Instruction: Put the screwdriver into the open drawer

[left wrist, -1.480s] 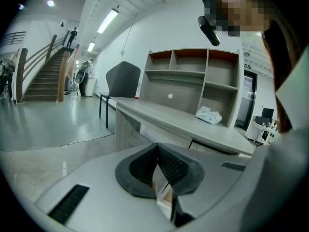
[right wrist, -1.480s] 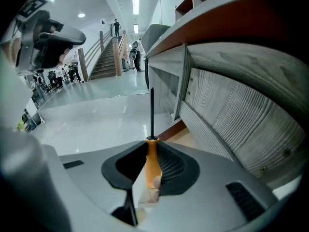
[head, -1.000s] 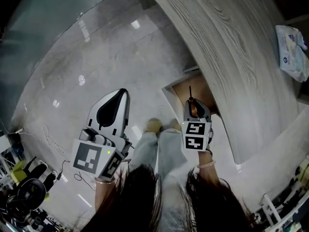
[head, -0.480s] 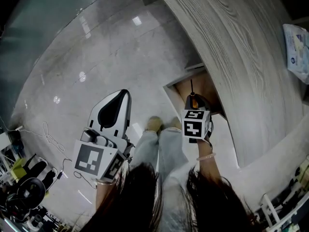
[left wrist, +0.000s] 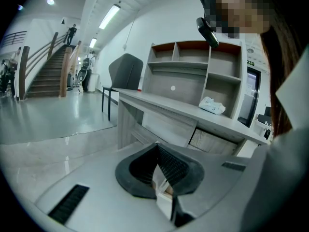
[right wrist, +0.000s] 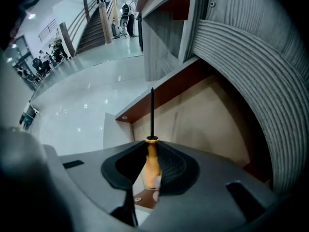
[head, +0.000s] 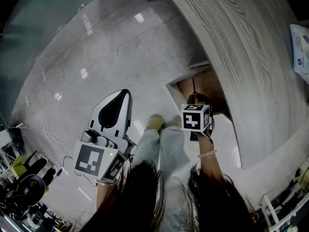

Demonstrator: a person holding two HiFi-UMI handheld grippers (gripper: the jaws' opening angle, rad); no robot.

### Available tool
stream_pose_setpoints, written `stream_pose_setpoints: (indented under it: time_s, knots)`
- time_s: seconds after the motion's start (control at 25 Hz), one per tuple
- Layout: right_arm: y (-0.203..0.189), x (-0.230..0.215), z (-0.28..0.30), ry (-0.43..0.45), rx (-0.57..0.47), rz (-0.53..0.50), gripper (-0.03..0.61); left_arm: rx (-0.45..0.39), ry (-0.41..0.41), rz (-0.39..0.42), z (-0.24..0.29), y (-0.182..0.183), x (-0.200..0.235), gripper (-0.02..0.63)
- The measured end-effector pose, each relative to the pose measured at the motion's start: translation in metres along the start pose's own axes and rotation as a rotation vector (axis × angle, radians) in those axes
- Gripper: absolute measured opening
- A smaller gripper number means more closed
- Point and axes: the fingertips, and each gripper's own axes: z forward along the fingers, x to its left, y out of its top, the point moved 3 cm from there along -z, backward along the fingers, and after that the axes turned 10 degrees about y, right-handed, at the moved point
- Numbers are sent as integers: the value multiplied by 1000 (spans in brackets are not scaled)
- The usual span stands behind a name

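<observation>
Grips the screwdriver [right wrist: 153, 156] in the right gripper [right wrist: 153, 175], pads clamped on the orange handle, black shaft pointing to 12 o'clock over the open drawer [right wrist: 207, 120]. Hovers above the drawer's opening in the head view, not yet laid inside.

Looks light and rigid. Probably has a smooth handle, so liable to pivot or slip under a loose pinch. Best taken at mid-handle, as here, never by the thin shaft. Should survive a short drop onto the bare, flat drawer bottom, though likely to roll there.

Holds the left gripper [head: 115, 108] idle at 8 o'clock, jaws together on nothing.

Stands over a glossy grey tiled floor [head: 96, 57], with the wood-grain desk [head: 251, 47] sweeping from 12 to 4 o'clock. Shows a staircase [left wrist: 46, 66] far off at 10 o'clock in the left gripper view.
</observation>
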Motion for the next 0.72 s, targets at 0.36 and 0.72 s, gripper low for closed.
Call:
stream_pose_setpoints:
  time_s: [0.36, 0.72]
  knots:
    - [-1, 4, 17, 19, 104, 6, 86, -1, 10, -20, 3, 1, 2, 15]
    - [0, 4, 33, 34, 182, 19, 87, 31, 24, -15, 8, -4, 4, 15]
